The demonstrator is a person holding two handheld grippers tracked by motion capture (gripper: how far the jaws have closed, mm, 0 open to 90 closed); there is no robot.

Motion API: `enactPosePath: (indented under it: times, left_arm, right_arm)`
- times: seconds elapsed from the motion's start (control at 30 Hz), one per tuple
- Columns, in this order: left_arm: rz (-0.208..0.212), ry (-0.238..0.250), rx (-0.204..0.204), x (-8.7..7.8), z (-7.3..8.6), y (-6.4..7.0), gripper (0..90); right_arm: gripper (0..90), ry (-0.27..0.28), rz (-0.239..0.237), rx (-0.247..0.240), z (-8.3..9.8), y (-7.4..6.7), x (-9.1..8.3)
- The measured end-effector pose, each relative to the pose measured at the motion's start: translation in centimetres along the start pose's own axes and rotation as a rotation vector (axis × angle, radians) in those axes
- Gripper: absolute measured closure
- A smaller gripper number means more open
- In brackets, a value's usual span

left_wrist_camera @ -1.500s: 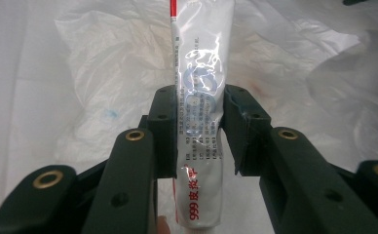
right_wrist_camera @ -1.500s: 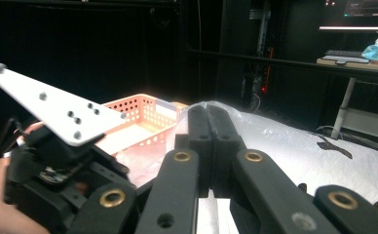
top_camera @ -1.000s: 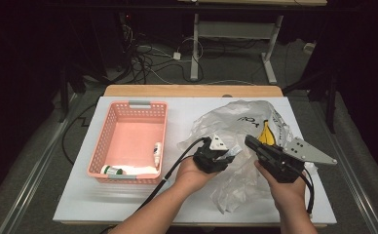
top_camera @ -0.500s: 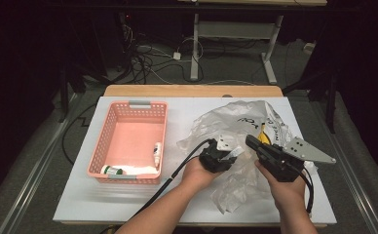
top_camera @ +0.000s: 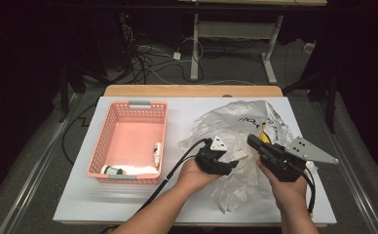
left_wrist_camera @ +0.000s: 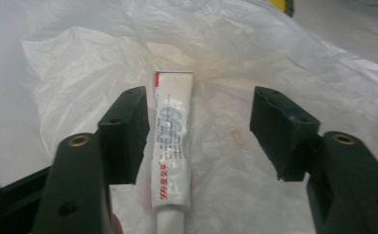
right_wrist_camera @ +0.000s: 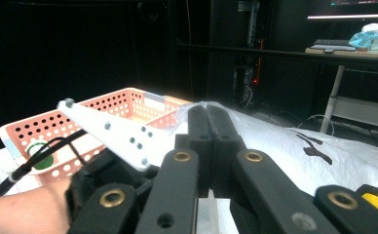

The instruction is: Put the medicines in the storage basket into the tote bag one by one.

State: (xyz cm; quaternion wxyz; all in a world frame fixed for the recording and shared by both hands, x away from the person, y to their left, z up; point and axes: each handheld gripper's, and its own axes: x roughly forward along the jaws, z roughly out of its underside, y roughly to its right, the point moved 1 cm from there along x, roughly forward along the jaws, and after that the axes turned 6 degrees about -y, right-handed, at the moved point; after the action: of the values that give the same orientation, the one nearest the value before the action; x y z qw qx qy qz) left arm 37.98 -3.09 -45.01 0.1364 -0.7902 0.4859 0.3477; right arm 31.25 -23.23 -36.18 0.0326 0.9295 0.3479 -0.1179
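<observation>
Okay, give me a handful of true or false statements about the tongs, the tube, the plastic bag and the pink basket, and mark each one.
1. The left tongs are clamped on the white tube. False: the jaws have just been opening and stand apart, the tube lying between them, nearer one jaw.
2. The right tongs are shut. True.
3. The tube lies on the crumpled plastic bag. True.
4. The pink basket is empty. False: a few small items lie at its near end.
5. The basket sits to the right of the bag in the high view. False: it is left of it.
</observation>
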Motion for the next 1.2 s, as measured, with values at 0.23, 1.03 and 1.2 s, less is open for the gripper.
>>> enactPosePath:
  times: [0.23,1.03,1.2]
  left_arm:
    - [0.032,-0.003,-0.008,-1.6,1.1,0.4,26.2]
    - [0.039,0.074,0.007,-7.6,3.3,2.4,0.0]
    - [0.021,0.088,0.018,-9.0,4.1,2.3,0.0]
  right_arm:
    - [90.0,0.005,0.004,0.0,-0.1,0.0,-0.1]
    - [90.0,0.011,0.012,-0.002,-0.2,0.1,-0.4]
    - [90.0,0.01,0.014,-0.002,-0.2,0.2,-0.4]
